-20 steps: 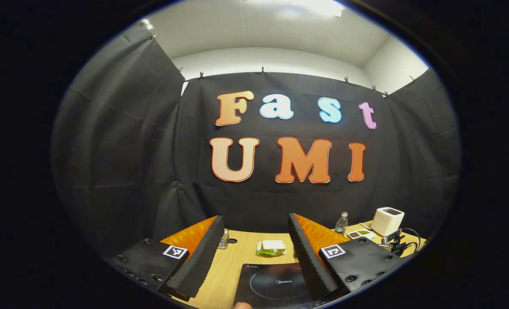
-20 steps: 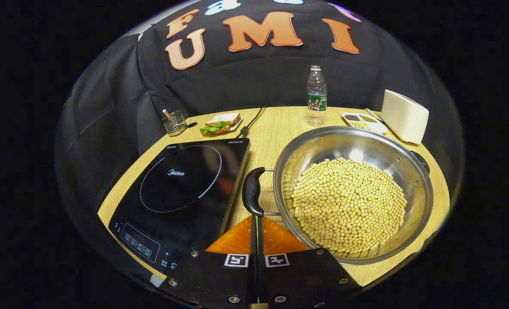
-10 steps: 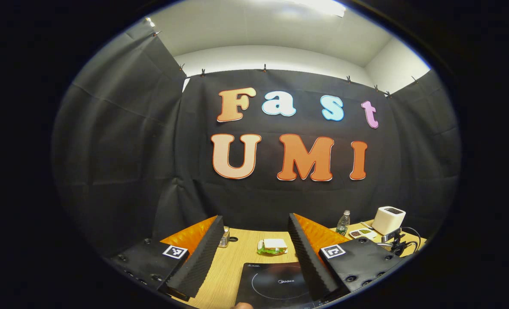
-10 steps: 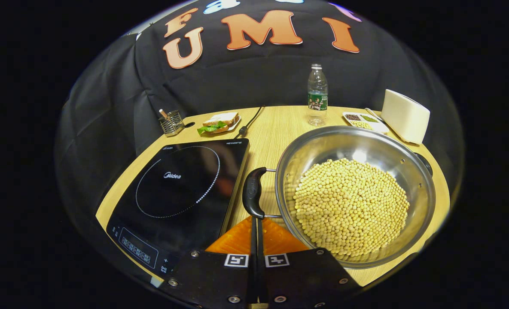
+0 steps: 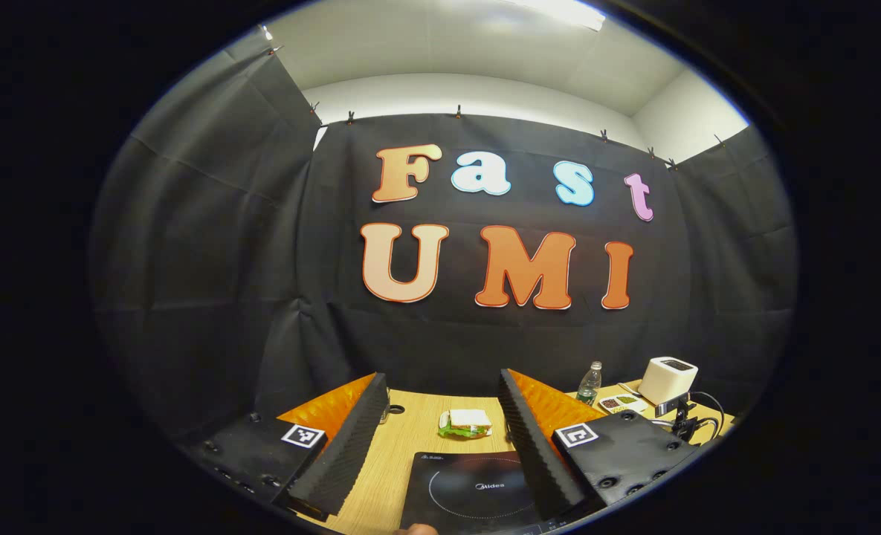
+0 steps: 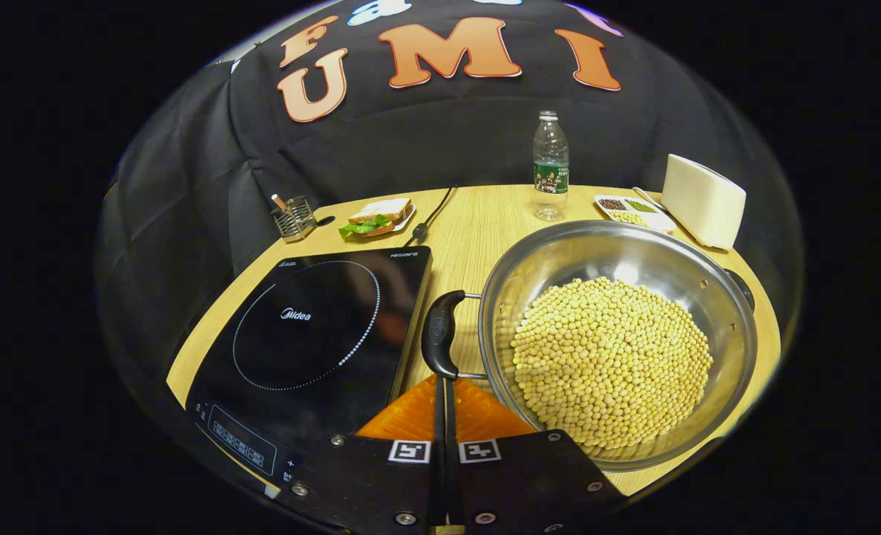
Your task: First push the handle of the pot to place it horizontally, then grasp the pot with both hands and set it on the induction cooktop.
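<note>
On the worktop (image 6: 477, 223), at 3 o'clock from the black induction cooktop (image 6: 314, 327), sits your steel pot (image 6: 618, 342), heaped with pale yellow beans. Its black handle (image 6: 440, 334) stands at 9 o'clock on the rim. Your right tongs (image 6: 441, 386) are pressed together, tips touching that handle. Your left tongs (image 5: 440, 423) gape wide, holding nothing.

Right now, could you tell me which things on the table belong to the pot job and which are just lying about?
Job:
pot of beans
pot handle
induction cooktop
right gripper
left gripper

Lying about:
water bottle
sandwich
white box
utensil holder
sample tray
</note>
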The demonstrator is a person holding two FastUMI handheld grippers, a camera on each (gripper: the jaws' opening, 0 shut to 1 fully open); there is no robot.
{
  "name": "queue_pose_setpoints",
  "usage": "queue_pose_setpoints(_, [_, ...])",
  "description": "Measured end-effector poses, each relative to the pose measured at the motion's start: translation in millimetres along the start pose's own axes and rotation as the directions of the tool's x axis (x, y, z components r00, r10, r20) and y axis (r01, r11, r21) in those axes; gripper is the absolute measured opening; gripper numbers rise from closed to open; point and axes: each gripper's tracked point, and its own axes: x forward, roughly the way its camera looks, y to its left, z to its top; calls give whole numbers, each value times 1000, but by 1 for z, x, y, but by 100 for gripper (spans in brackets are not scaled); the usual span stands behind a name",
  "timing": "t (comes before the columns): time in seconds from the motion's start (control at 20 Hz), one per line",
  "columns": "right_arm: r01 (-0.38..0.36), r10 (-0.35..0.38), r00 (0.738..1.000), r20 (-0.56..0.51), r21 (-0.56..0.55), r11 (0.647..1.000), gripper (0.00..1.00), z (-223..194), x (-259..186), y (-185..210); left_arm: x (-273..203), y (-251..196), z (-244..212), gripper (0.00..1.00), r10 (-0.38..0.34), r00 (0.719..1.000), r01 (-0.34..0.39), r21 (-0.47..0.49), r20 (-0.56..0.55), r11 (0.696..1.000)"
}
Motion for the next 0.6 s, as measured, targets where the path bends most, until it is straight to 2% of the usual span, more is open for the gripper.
queue_pose_setpoints(0.25, [-15, 15, 1000, 5, 18, 1000, 0, 6, 6, 4, 2, -7, -8, 98, -19, 1000, 18, -38, -18, 999])
queue_pose_setpoints(0.6, [-6, 5, 1000, 15, 32, 999, 0, 10, 9, 5, -1, -19, -16, 98, -32, 999, 31, -42, -33, 999])
